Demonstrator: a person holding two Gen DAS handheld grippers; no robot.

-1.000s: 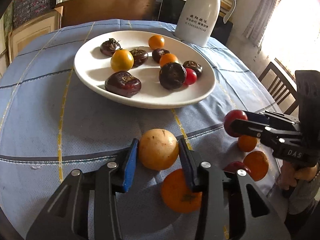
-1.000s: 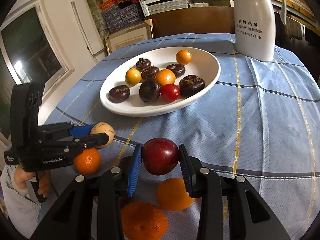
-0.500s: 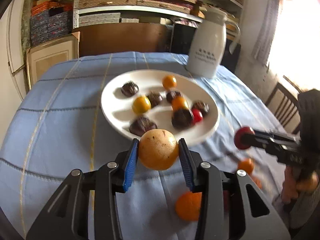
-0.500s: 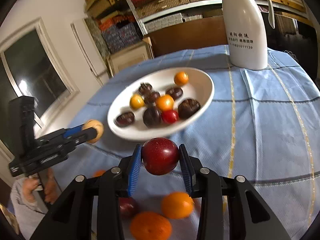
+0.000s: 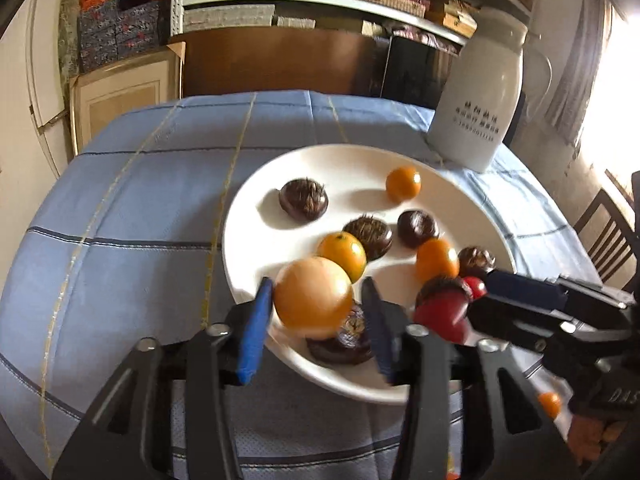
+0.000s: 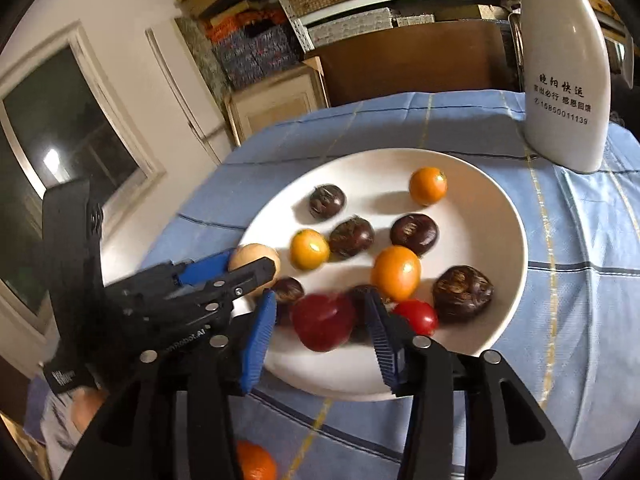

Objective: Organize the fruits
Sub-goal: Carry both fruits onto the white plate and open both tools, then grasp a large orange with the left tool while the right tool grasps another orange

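Observation:
A white plate (image 5: 240, 216) (image 6: 516, 240) on the blue cloth holds several dark fruits, small oranges and a red tomato (image 6: 416, 316). My left gripper (image 5: 317, 286) hangs over the plate's near rim. Its jaws are opening, and a round yellow-orange fruit (image 5: 314, 298) sits blurred between them with a gap at the right pad. My right gripper (image 6: 320, 298) is beside it, also over the near rim. Its jaws are opening too, and a dark red fruit (image 6: 324, 322) lies loose between the pads. Each gripper shows in the other's view: the right gripper (image 5: 478, 300), the left gripper (image 6: 256, 266).
A tall white jug (image 5: 476, 120) (image 6: 564, 80) stands behind the plate at the right. Loose oranges (image 6: 254, 464) (image 5: 550, 404) lie on the cloth near the table's front edge. A wooden chair (image 5: 608, 232) stands at the far right. Shelves and boxes line the back wall.
Both grippers have moved forward from the front of the table to above the plate's near rim. Their jaws have widened and the two fruits are no longer clamped.

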